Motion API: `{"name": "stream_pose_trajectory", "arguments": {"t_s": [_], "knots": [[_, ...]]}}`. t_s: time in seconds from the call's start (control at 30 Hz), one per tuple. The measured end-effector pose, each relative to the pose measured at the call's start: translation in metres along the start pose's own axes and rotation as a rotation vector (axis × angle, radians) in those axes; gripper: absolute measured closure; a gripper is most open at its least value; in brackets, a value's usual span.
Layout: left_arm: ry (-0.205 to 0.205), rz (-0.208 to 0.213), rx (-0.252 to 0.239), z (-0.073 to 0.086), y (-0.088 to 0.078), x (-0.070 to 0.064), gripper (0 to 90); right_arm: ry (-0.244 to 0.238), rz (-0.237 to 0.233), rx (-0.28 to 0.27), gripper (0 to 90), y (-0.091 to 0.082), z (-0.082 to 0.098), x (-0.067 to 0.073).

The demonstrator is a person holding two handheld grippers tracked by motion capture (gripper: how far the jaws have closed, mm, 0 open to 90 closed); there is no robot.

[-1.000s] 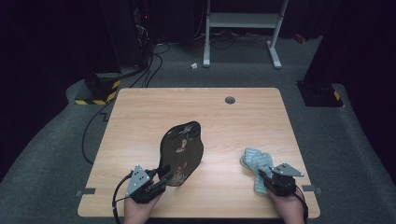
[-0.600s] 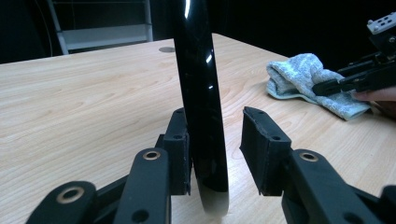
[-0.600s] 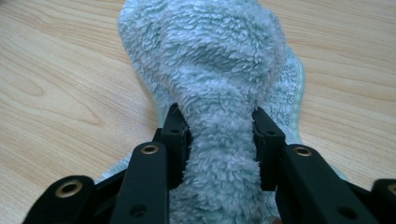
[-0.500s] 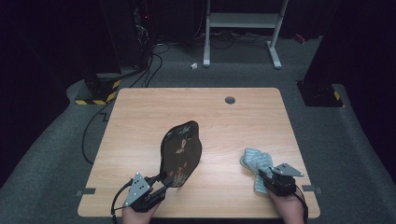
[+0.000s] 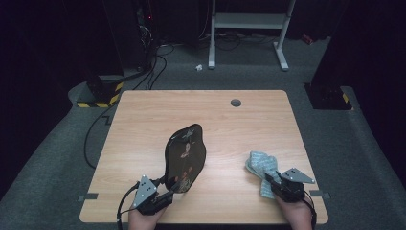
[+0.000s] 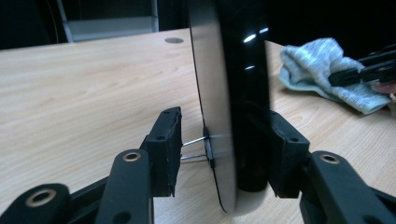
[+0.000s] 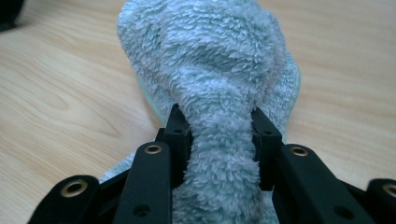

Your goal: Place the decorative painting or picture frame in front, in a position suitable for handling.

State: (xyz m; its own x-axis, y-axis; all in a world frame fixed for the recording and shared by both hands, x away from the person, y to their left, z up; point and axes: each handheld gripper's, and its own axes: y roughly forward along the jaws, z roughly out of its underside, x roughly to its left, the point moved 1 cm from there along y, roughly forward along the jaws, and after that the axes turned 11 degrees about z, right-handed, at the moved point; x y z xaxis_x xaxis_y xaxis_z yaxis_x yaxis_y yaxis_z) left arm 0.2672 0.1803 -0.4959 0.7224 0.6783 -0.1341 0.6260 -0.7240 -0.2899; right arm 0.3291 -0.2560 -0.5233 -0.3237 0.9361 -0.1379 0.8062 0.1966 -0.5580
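So the plate (image 5: 185, 157) sits in the lower middle of the high view, propped up on its edge, long axis running from lower left to upper right. The cloth (image 5: 262, 168) lies to its right, lower right of the frame, apart from it. That's the gap that matters: to wipe, the cloth has to travel left across the bare table (image 5: 143, 124) to reach the plate's face. The right gripper (image 5: 272, 181) is the one nearer the cloth, and it's pinching a bunched fold of it tight between its jaws.

The left gripper (image 6: 219, 151) straddles the plate's bottom edge. Its jaws have just been opening, with the plate between them. In the left gripper view the left pad (image 6: 164, 149) stands clear of the plate's pale back with a small metal clip in the gap. The right one looks like it touches the glossy side, though that bit is too dark to be sure.

Materials: the plate is hard, shiny black, oval-ish and thin, with some printed picture on the face. The cloth is fluffy pale blue-green terry, soft and crumpled. The table is light wood grain.
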Motion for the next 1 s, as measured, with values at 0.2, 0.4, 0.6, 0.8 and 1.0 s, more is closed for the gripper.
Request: {"name": "stream_pose_trajectory", "arguments": {"t_s": [0.2,0.4,0.6,0.8,1.0], "knots": [[0.021,0.000,0.004,0.001,0.002,-0.002,57.1,-0.020,-0.027,-0.097,66.6,-0.015,-0.014,0.013],[0.036,0.005,0.010,0.004,0.004,-0.004,63.0,-0.027,-0.076,-0.167,66.7,-0.026,-0.032,0.030],[0.022,0.013,0.001,0.004,0.003,-0.003,64.4,-0.039,-0.123,-0.219,67.1,-0.033,-0.053,0.046],[0.003,0.024,-0.017,0.005,0.002,-0.002,64.9,-0.040,-0.155,-0.255,67.2,-0.036,-0.072,0.060],[0.002,0.023,-0.031,0.004,0.001,-0.002,64.2,-0.048,-0.176,-0.280,67.2,-0.038,-0.087,0.069]]}}
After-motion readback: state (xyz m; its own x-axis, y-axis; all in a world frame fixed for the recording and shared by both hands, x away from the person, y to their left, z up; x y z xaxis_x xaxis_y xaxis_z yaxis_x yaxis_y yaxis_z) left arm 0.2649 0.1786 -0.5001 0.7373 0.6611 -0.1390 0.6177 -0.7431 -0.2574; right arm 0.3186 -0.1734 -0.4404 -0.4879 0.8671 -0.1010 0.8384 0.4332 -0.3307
